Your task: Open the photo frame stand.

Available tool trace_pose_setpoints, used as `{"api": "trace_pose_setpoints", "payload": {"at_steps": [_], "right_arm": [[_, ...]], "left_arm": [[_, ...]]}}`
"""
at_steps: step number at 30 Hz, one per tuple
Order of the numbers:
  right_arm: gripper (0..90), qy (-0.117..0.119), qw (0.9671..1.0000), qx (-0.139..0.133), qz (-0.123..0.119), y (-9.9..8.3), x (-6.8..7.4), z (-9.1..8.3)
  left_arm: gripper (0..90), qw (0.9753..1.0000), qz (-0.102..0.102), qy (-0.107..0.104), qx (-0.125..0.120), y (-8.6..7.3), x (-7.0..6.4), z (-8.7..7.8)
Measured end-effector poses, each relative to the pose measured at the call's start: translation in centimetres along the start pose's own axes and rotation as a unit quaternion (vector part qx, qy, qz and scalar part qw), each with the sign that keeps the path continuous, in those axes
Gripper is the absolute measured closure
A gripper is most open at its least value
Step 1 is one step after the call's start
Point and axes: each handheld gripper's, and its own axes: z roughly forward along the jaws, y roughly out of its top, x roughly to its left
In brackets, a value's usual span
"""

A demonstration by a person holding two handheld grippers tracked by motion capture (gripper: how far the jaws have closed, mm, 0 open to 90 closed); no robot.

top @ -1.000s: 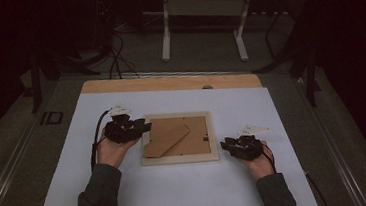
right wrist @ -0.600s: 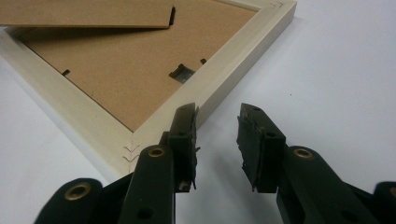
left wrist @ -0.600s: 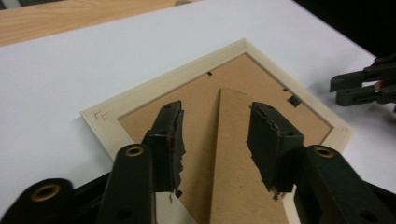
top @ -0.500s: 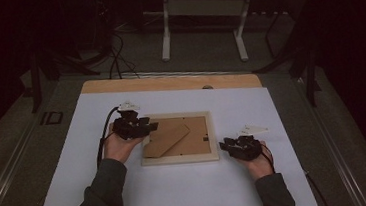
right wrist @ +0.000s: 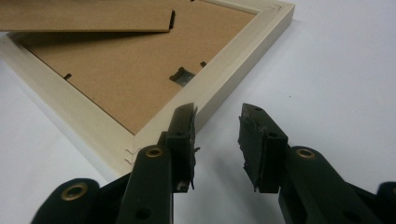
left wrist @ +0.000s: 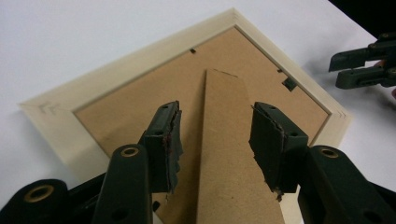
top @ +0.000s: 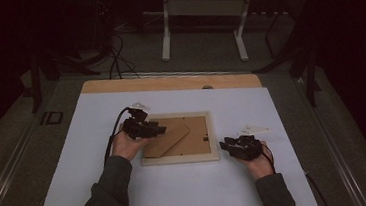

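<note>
From above, one wooden picture frame (top: 178,138) lies face down near the middle of the white counter (top: 189,193), its cardboard stand (top: 166,138) angled across the back. The left gripper (top: 149,128) hovers over the frame's left part; the right gripper (top: 232,145) rests just beside the frame's right edge.

In the left gripper view, the jaws stand open on either side of the one stand (left wrist: 229,154), gripping nothing. The step looks like reaching for the stand; next they would need to close on it.

In the right gripper view, the jaws are open and empty at the frame's corner (right wrist: 140,135). One metal hanger (right wrist: 181,76) and several small tabs show on the backing.
</note>
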Motion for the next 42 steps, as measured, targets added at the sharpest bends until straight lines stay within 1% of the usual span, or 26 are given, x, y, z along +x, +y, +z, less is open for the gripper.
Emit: {"api": "trace_pose_setpoints", "payload": {"at_steps": [6,9,12,14,16,18,21,22,25,27,32,35,36,42], "right_arm": [[64.9,0.000,1.0000,-0.001,0.000,0.0,0.0,0.0],[64.5,-0.001,1.0000,-0.001,-0.001,0.0,0.0,-0.1],[64.3,0.000,1.0000,0.000,-0.001,0.0,0.1,0.0],[63.9,-0.001,1.0000,0.000,-0.001,0.0,0.1,0.0],[63.7,0.000,1.0000,0.000,-0.002,0.1,0.2,0.0],[63.7,0.000,1.0000,0.000,-0.002,0.1,0.1,0.0],[63.7,0.001,1.0000,0.000,-0.002,0.0,0.1,0.0],[63.7,0.001,1.0000,0.000,-0.002,0.0,0.1,0.0],[63.6,0.002,1.0000,0.002,-0.001,0.0,0.2,0.1],[63.5,0.002,1.0000,0.002,-0.002,0.0,0.2,0.1],[63.4,0.002,1.0000,0.003,-0.001,0.0,0.1,0.1],[63.3,0.002,1.0000,0.003,-0.002,0.0,0.1,0.1],[63.3,0.003,1.0000,0.003,-0.002,0.0,0.2,0.1],[63.3,0.003,1.0000,0.003,-0.002,0.0,0.1,0.1]], "left_arm": [[50.9,0.9996,-0.012,-0.015,0.022,-0.2,0.4,1.0],[49.0,0.9991,-0.004,-0.020,0.037,-0.4,0.3,1.5],[47.3,0.9989,-0.004,-0.024,0.039,-0.4,0.1,1.8],[46.4,0.9989,-0.008,-0.026,0.039,-0.4,0.2,2.0],[45.4,0.9986,-0.012,-0.025,0.044,-0.5,0.3,2.3],[45.0,0.9981,-0.016,-0.029,0.051,-0.6,0.4,2.6],[45.1,0.9974,-0.010,-0.035,0.062,-0.7,0.3,3.0],[45.0,0.9972,-0.008,-0.032,0.066,-0.8,0.3,3.2],[44.6,0.9968,-0.018,-0.040,0.066,-0.9,0.4,3.4],[44.1,0.9966,-0.020,-0.043,0.068,-1.0,0.4,3.5],[43.1,0.9956,-0.020,-0.056,0.072,-1.1,0.4,3.7],[42.8,0.9956,-0.012,-0.056,0.075,-1.2,0.3,3.8],[42.5,0.9953,-0.013,-0.060,0.075,-1.2,0.3,3.8],[41.7,0.9946,-0.013,-0.067,0.078,-1.2,0.2,3.9]]}}
